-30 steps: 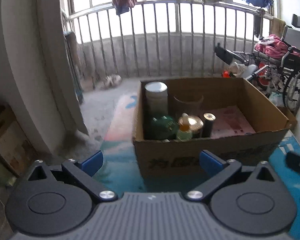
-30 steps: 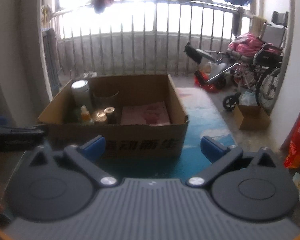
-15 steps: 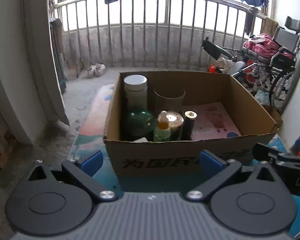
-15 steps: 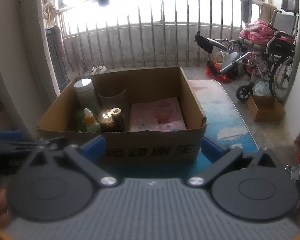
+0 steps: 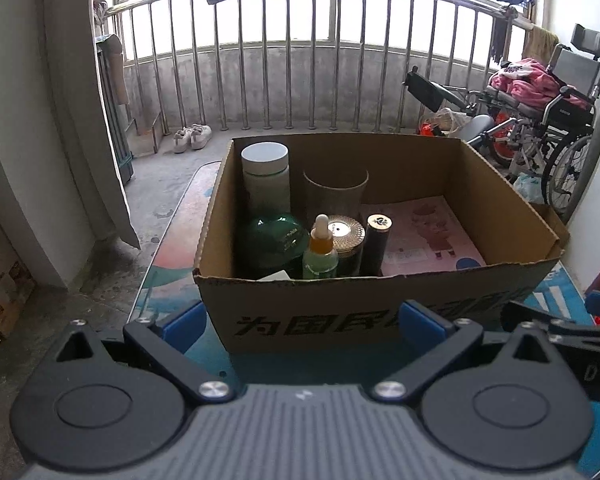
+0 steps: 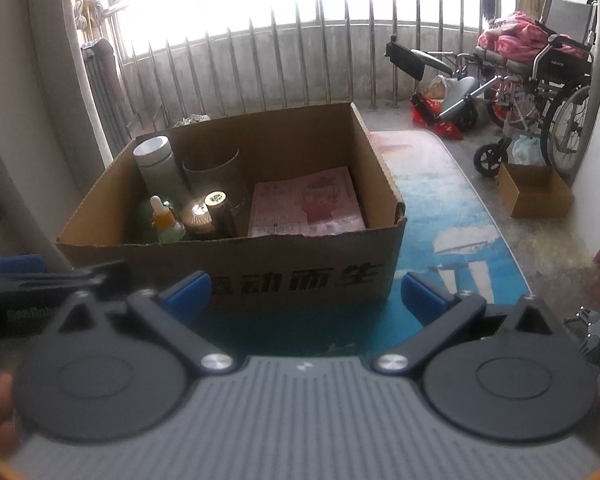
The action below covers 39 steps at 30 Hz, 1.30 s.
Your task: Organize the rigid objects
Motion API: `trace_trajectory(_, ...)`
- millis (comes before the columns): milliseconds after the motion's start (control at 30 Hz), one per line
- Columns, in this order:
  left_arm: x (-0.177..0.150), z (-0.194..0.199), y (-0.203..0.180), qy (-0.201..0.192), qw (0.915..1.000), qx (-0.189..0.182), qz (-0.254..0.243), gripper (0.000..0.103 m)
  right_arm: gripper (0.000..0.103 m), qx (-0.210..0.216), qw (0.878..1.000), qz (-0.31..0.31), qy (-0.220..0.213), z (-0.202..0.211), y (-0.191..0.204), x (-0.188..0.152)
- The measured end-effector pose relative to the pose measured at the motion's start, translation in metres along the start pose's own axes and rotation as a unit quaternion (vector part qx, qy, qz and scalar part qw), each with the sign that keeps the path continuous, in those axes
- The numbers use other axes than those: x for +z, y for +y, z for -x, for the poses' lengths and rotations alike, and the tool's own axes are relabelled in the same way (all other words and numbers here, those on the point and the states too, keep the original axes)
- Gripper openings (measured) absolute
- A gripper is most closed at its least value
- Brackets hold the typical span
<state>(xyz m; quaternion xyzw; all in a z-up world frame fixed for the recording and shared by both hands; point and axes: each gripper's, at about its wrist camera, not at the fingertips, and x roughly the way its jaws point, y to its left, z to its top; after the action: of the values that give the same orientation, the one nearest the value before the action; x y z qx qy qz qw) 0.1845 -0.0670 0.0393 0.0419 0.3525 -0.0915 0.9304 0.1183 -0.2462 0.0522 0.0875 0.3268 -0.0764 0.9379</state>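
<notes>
- Cardboard box point(image 5: 380, 312) sits mid-frame in both views, on a blue printed mat point(image 6: 452, 216) on the floor. Open top, printing on the near wall.
- The rigid stuff is bunched in the left half of the box: a white-lidded jar point(image 5: 265, 176) at the back left, a brown open cup point(image 5: 335, 196) just right of it, a dark green jar point(image 5: 272, 240) in front, then a little dropper bottle point(image 5: 320, 252), a gold-lidded jar point(image 5: 342, 234) and a dark tube with a gold cap point(image 5: 376, 244) in a row near the front wall. A pink booklet point(image 6: 304, 204) lies flat on the right half.
- Left claw point(image 5: 300, 320) is spread wide with nothing in it, low centre of frame, short of the box's near wall. Right claw point(image 6: 300, 292) is the same: wide open, empty, also short of the box.
- My read: this is a between-picks moment, with both claws hovering, nothing grabbed.
- Next move probably means reaching over the near wall and down. Those front items stand nearly touching, so the fingers need to straddle one without knocking its neighbours.
</notes>
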Motion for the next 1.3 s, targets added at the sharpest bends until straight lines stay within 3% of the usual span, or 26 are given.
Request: trace_trajectory(1300,-0.0008,0.0011,0.0046,0.008,0.9999,0.003,0.005,0.101,0.102,-0.001,1.000,0.011,0.004,-0.0031,0.0037,0.0024)
